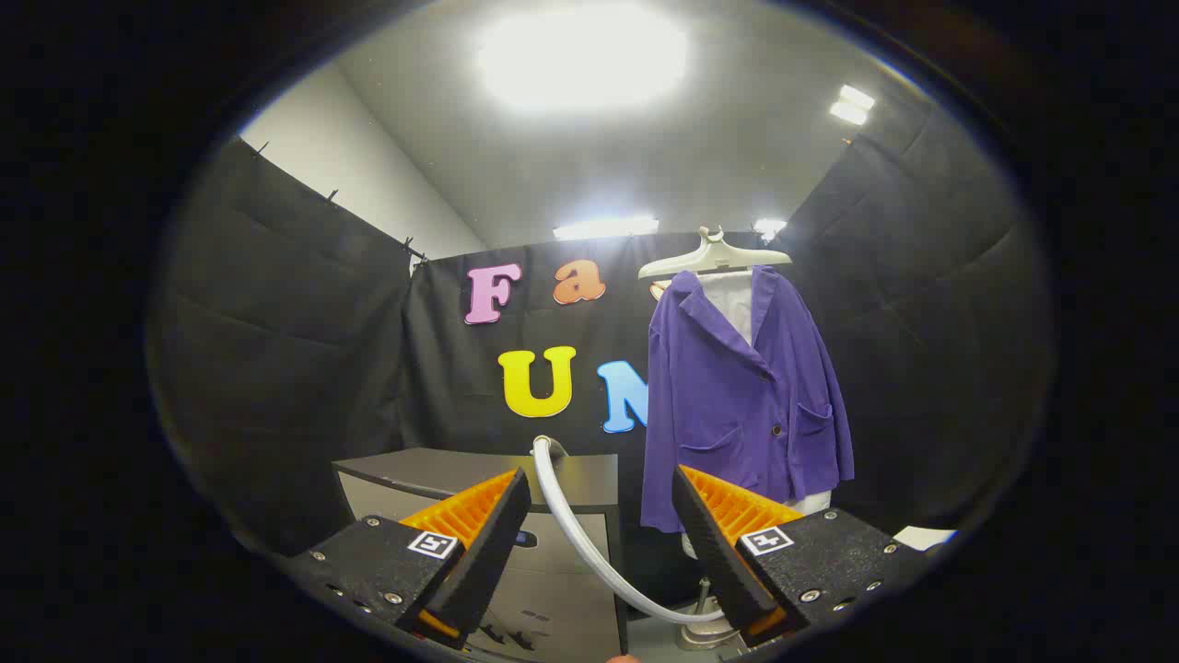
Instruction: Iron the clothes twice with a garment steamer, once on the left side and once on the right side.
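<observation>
A purple jacket over a white garment hangs on a pale hanger beyond my right finger, against the black booth wall. The steamer's pale hose curves from behind the grey cabinet down between my fingers toward a base near the floor. The steamer head itself I cannot make out. My gripper is open, its fingers wide apart with nothing held; only the hose passes behind the gap.
The grey cabinet stands just ahead, left of the jacket, reaching up to finger height. Black cloth walls close in on the left, back and right. A white object lies low at the right.
</observation>
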